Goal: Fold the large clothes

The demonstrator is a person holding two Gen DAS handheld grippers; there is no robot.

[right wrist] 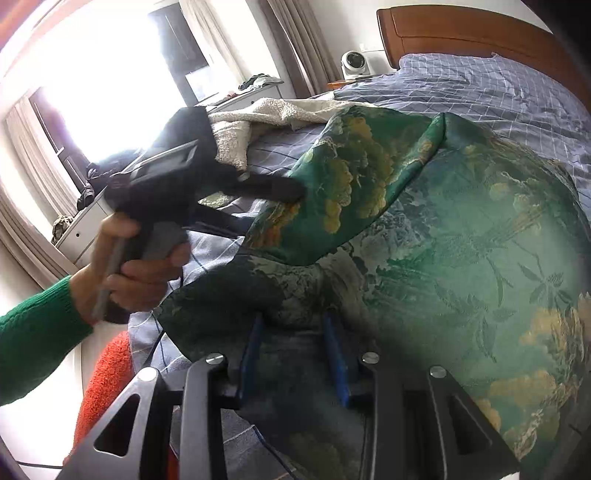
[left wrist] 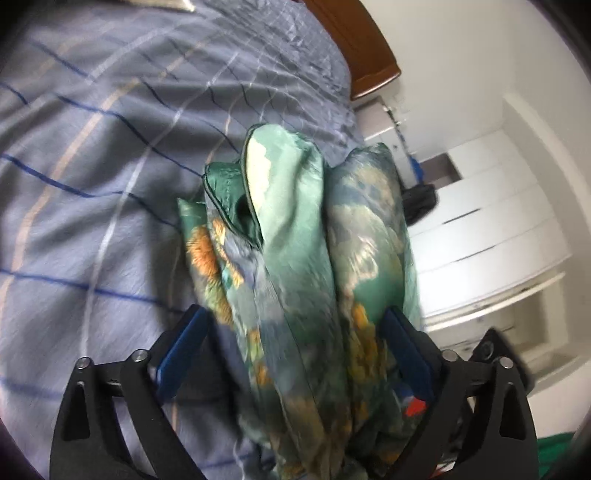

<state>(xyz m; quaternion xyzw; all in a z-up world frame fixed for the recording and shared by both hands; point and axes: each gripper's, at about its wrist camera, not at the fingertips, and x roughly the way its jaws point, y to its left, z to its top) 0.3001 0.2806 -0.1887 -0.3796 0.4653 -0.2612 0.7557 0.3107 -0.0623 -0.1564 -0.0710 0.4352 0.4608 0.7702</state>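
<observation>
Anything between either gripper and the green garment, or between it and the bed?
Nothing visible. Both grippers already have the garment bunched between their fingers: left gripper, right gripper. It drapes straight onto the bed; the cream blanket lies farther off.

Glossy, silky brocade on the green garment (right wrist: pixel 461 236), soft matt cotton on the checked bedsheet (left wrist: pixel 92 147), polished wood headboard (right wrist: pixel 461 33), fluffy cream blanket (right wrist: pixel 258 114).
</observation>
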